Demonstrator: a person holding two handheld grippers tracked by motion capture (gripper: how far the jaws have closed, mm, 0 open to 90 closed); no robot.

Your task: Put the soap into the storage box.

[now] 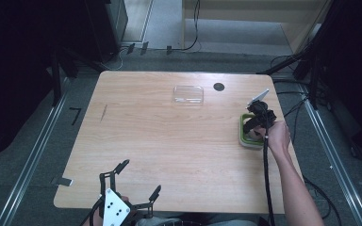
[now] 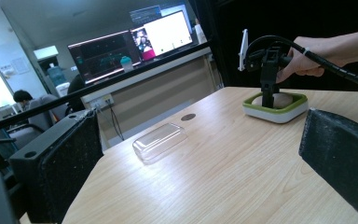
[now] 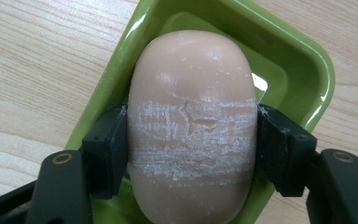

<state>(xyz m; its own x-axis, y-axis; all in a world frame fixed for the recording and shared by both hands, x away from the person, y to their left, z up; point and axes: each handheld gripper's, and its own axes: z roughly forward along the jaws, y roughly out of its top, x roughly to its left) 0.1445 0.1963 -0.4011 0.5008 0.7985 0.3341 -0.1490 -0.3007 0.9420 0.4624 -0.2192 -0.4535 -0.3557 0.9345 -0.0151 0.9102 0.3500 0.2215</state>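
A pale pink bar of soap (image 3: pixel 191 93), scuffed white across its middle, lies in a green soap dish (image 3: pixel 303 60). My right gripper (image 3: pixel 193 140) is shut on it, one black pad pressed to each long side. In the high view the dish (image 1: pixel 243 139) sits near the table's right edge, and the right gripper (image 1: pixel 254 127) points down into it from a person's hand. My left gripper (image 1: pixel 139 178) hovers at the table's front left edge, jaws wide apart with nothing between them. The left gripper view looks across the table to the dish (image 2: pixel 279 112) and soap (image 2: pixel 284 99).
A clear plastic lid (image 1: pixel 188 94) lies at the back middle of the wooden table (image 1: pixel 169 141), with a dark round hole (image 1: pixel 218 86) beside it. The right gripper's cable (image 1: pixel 266 174) trails along the forearm. Monitors and desks stand beyond the table's far edge.
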